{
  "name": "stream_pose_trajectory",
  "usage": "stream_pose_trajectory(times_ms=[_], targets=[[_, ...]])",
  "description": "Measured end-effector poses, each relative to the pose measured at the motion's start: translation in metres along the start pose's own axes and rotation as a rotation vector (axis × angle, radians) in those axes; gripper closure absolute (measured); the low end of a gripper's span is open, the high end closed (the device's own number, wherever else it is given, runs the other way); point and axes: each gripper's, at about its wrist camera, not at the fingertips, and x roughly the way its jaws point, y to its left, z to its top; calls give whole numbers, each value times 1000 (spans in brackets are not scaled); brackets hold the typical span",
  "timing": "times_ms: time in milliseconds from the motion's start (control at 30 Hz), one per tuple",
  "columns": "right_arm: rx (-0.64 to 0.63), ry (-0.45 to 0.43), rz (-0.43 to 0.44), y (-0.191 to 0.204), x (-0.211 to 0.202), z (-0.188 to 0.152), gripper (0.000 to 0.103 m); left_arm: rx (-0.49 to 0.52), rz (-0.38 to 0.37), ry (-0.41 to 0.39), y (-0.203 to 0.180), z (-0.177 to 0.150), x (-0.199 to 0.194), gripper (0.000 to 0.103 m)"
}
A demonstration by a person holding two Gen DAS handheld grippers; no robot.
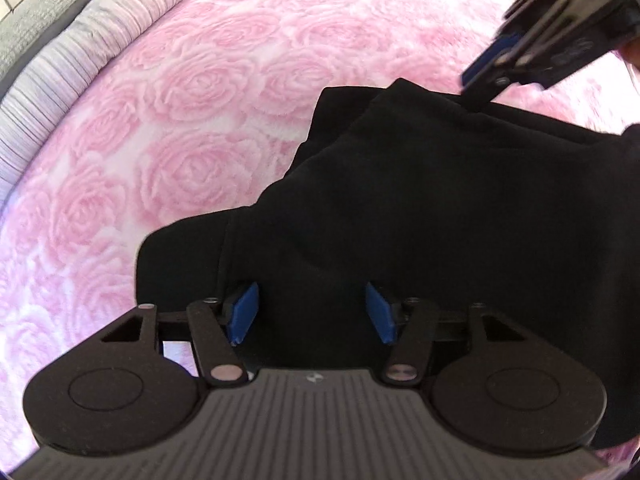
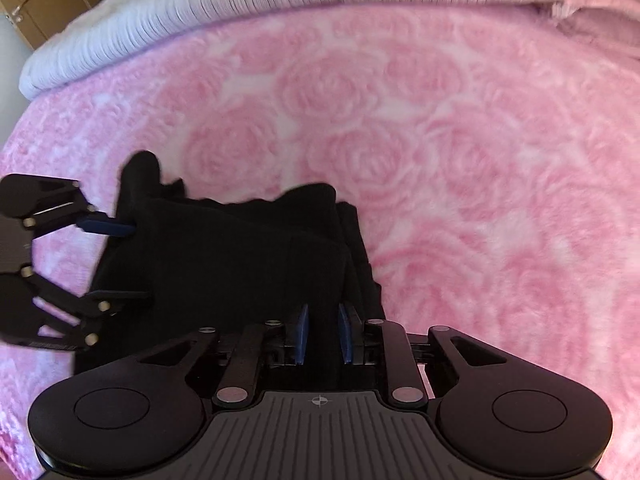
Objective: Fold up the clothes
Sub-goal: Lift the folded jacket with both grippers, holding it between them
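A black garment (image 1: 420, 208) lies bunched on a pink rose-patterned bed (image 1: 180, 100), directly beneath both tools. The left hand-held gripper (image 1: 312, 312) hangs spread wide over it, gripping nothing; the right hand-held gripper (image 2: 323, 334) pinches a fold, probably to lift an edge.

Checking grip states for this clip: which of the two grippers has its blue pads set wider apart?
The left gripper: its pads stand wide over the black garment; the right gripper's sit close together.

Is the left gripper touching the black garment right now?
Cannot tell. In the left wrist view the left gripper has its jaws wide over the black garment, but black fabric hides any gap or contact at the pads.
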Motion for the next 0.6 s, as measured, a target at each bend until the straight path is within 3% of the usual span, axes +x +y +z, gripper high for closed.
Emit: stream_pose_trajectory(times_ms=[133, 333, 433, 600], targets=[[-23, 1, 26, 18, -20, -26, 73, 101, 46, -19, -20, -4, -16, 54], [-62, 127, 14, 27, -1, -58, 69, 154, 74, -96, -44, -18, -43, 50], [-59, 103, -14, 32, -12, -54, 65, 199, 87, -150, -52, -31, -62, 38], [-87, 16, -48, 64, -46, -61, 56, 320, 55, -275, -52, -63, -90, 32]])
